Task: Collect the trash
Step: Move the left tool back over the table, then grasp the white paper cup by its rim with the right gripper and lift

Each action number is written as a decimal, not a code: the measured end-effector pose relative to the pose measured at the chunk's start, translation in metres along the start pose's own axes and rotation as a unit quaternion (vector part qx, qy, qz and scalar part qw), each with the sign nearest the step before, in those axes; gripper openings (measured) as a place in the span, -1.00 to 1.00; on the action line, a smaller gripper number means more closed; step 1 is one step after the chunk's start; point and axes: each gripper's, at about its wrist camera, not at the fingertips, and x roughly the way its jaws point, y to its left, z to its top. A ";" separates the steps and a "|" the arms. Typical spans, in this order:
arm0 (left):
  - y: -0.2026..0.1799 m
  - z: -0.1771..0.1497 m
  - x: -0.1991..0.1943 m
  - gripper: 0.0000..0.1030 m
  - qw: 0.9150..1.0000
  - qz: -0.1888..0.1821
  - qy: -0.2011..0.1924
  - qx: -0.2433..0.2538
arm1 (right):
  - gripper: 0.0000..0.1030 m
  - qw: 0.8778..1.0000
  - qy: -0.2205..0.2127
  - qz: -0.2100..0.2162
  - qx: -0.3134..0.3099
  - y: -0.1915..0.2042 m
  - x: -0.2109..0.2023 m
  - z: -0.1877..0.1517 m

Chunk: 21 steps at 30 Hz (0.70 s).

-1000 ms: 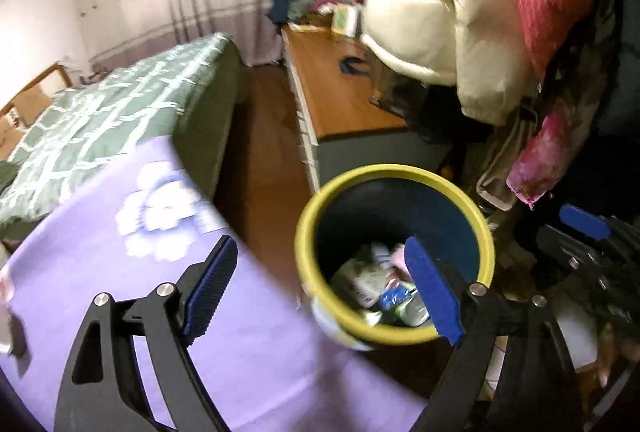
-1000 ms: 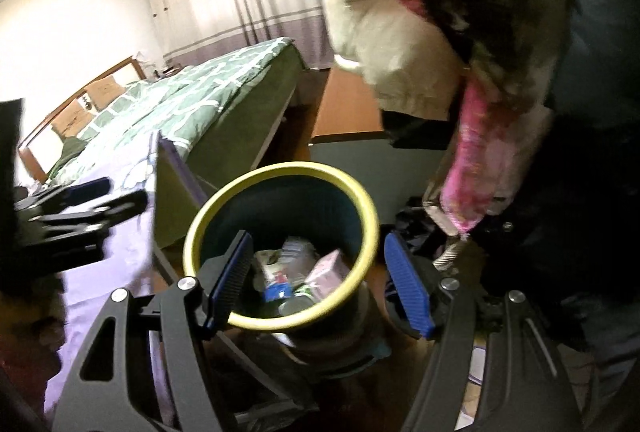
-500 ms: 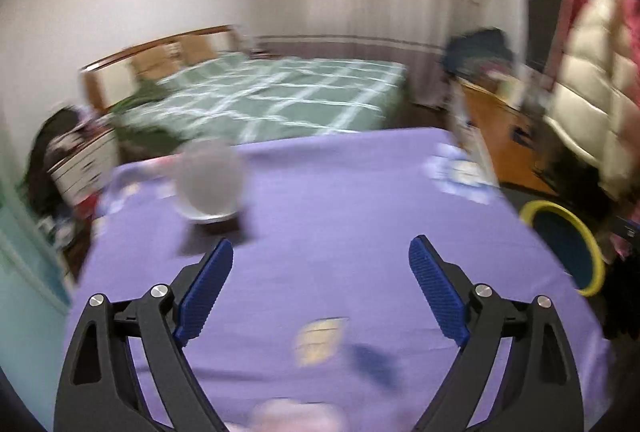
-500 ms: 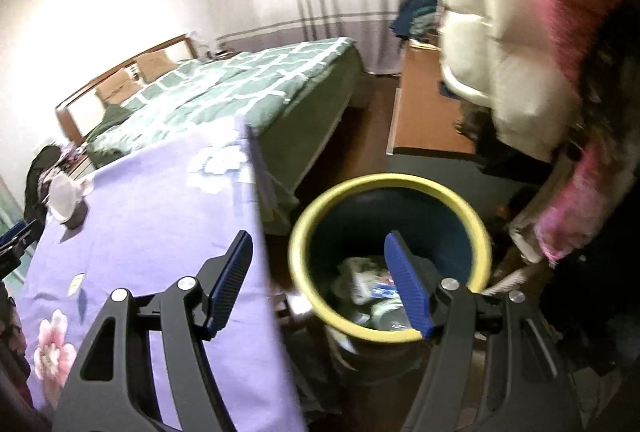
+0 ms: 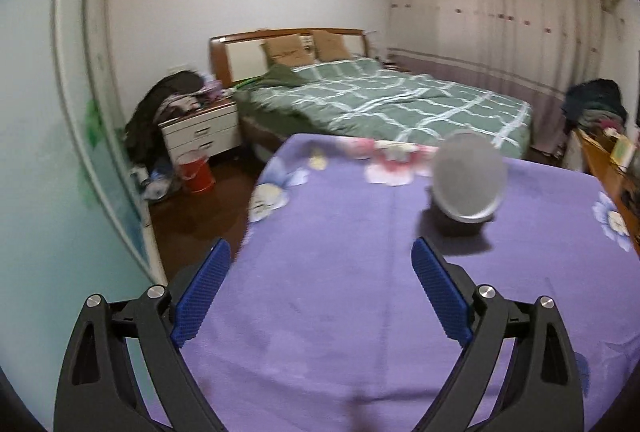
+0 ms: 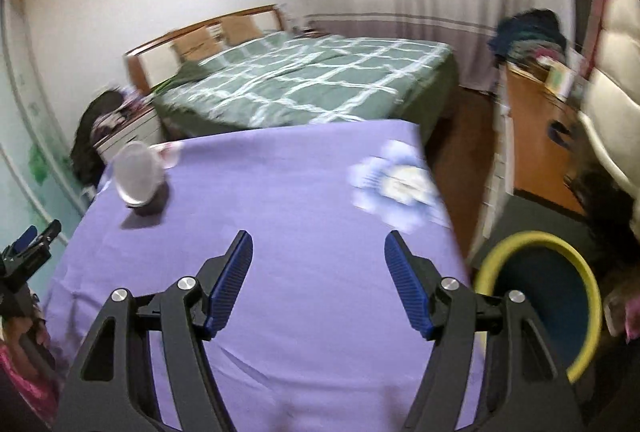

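A purple flowered tablecloth [image 5: 340,272] covers the table, also in the right wrist view [image 6: 280,200]. A clear plastic cup [image 5: 469,179] lies tilted on it at the far right in the left wrist view and at the far left in the right wrist view [image 6: 136,179]. A dark bin with a yellow rim [image 6: 576,272] stands on the floor right of the table. My left gripper [image 5: 320,280] is open and empty over the table's near left part. My right gripper [image 6: 318,268] is open and empty over the table's near edge. The left gripper also shows at the right wrist view's left edge [image 6: 30,244].
A green checked bed [image 5: 384,104] lies beyond the table. A white nightstand [image 5: 200,132] heaped with clothes and a red bucket [image 5: 196,172] stand at the left. A wooden desk [image 6: 540,136] and hanging coats [image 6: 612,72] are at the right.
Both grippers have swung left, away from the bin and over the purple table. The bin has left the left wrist view and slid to the right edge of the right wrist view.
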 end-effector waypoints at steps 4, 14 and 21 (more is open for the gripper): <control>0.007 -0.005 0.005 0.80 1.000 -0.013 0.018 -0.020 | 0.27 0.999 0.008 0.037 -0.035 0.049 0.033 0.021; -0.013 -0.011 0.005 0.81 0.999 -0.022 0.024 0.000 | 0.16 0.991 0.027 0.100 -0.088 0.145 0.123 0.056; -0.019 -0.012 0.005 0.81 0.999 -0.028 0.029 0.006 | -0.18 0.990 0.046 0.102 -0.083 0.170 0.165 0.070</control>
